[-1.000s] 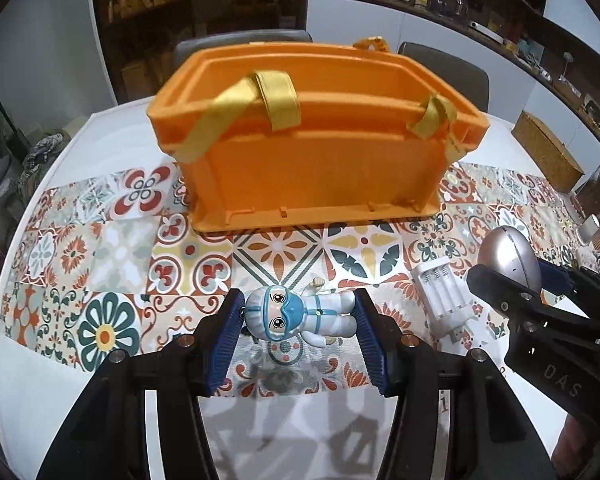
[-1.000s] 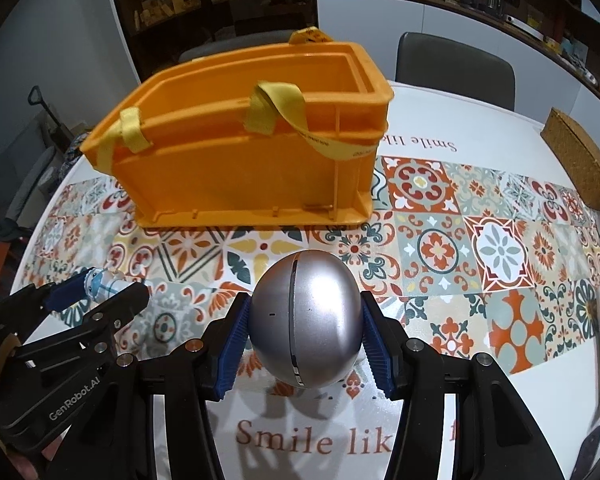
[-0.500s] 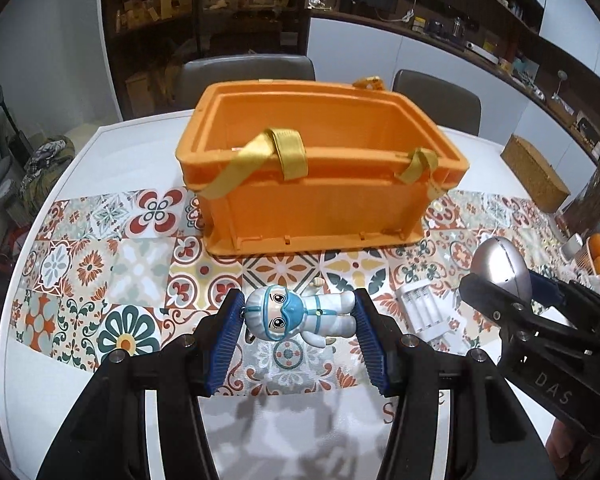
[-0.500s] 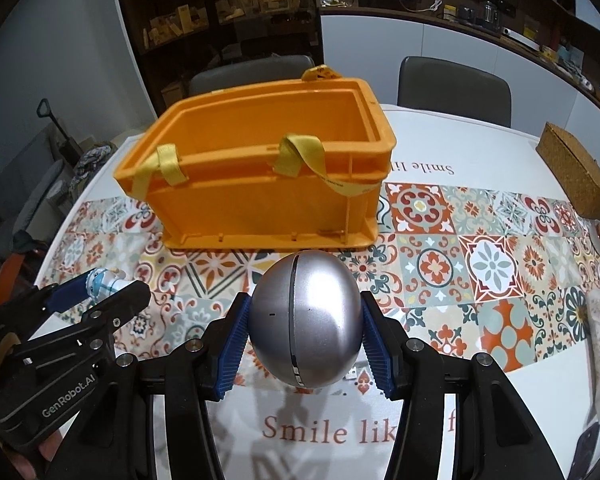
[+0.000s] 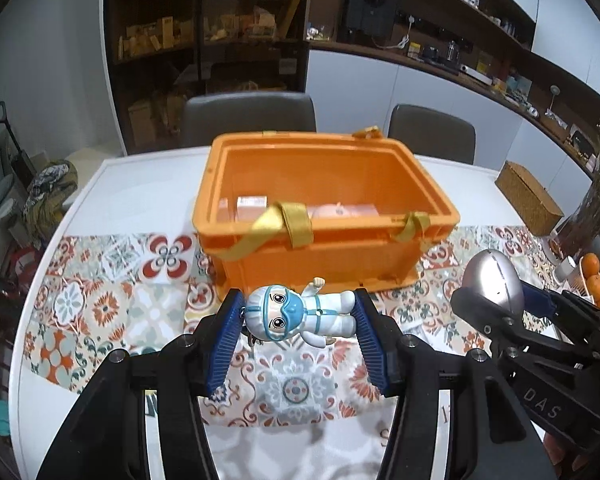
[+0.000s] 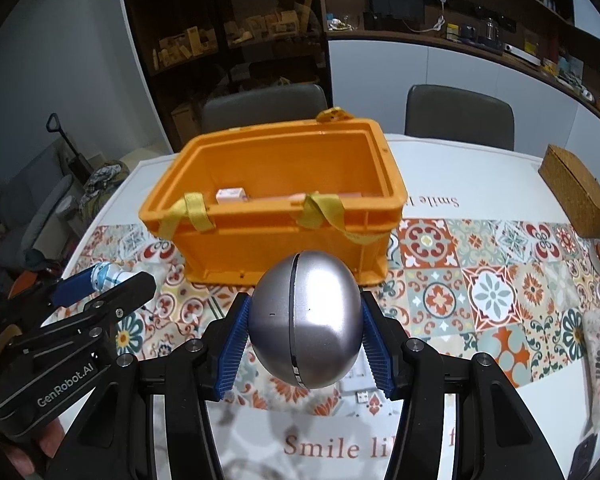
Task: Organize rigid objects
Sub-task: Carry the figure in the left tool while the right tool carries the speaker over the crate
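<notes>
My left gripper (image 5: 298, 312) is shut on a small white and blue toy figure (image 5: 296, 314), held sideways above the tiled cloth. My right gripper (image 6: 304, 320) is shut on a silver egg-shaped object (image 6: 306, 316). Both hang just in front of an orange crate (image 5: 324, 240) with yellow straps, whose open top shows small boxes (image 5: 252, 204) on its floor. The egg (image 5: 494, 280) and right gripper show at the right of the left wrist view. In the right wrist view the left gripper (image 6: 100, 280) with the figure (image 6: 104, 274) is at the left.
The round white table (image 6: 480, 168) carries a patterned tile cloth (image 6: 480, 280). A woven box (image 6: 576, 192) sits at the far right, oranges (image 5: 594, 276) near the right edge. A white battery charger (image 6: 356, 384) lies under the egg. Two chairs (image 5: 248, 120) stand behind the table.
Both grippers have risen with their objects still held. The crate now looks smaller and lower in view, and its inside with the boxes has come into sight.
</notes>
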The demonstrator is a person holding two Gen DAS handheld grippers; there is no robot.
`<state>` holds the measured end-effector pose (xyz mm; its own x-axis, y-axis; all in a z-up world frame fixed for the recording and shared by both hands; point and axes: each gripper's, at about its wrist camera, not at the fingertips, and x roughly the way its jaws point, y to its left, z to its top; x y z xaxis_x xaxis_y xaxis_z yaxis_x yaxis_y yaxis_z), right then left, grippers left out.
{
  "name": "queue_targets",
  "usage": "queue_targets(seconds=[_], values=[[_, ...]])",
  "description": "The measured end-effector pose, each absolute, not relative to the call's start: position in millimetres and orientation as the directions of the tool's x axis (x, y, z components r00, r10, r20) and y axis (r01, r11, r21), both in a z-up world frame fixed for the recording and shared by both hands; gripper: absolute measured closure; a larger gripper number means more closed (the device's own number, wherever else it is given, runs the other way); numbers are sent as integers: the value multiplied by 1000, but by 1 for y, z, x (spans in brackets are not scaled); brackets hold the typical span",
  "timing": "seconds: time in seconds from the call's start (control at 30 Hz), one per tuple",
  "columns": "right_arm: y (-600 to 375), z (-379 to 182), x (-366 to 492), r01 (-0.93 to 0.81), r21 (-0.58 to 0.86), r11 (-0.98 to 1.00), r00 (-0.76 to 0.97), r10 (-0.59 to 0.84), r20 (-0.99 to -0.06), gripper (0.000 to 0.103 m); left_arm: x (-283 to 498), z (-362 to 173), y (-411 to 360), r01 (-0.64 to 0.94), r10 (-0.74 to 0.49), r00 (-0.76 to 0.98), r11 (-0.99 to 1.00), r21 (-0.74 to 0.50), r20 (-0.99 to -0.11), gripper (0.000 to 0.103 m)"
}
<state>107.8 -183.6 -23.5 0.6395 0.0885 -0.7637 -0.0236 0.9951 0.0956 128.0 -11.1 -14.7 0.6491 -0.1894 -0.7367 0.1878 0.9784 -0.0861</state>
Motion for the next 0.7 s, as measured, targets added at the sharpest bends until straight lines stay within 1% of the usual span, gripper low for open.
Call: queue_targets(seconds=[0.17, 0.5, 0.7], values=[[-180, -16, 117, -33, 89, 995, 655, 89, -750, 50, 137, -6, -9, 195, -191, 668, 978, -79, -719, 49], [-179, -2, 140, -30, 105, 994, 670, 99, -736, 50, 161, 8, -8, 208, -210, 668, 974, -92, -714, 49], [-177, 11, 156, -32, 99, 995, 687, 94, -720, 50, 177, 21, -11, 220, -210, 685, 972, -77, -698, 49]])
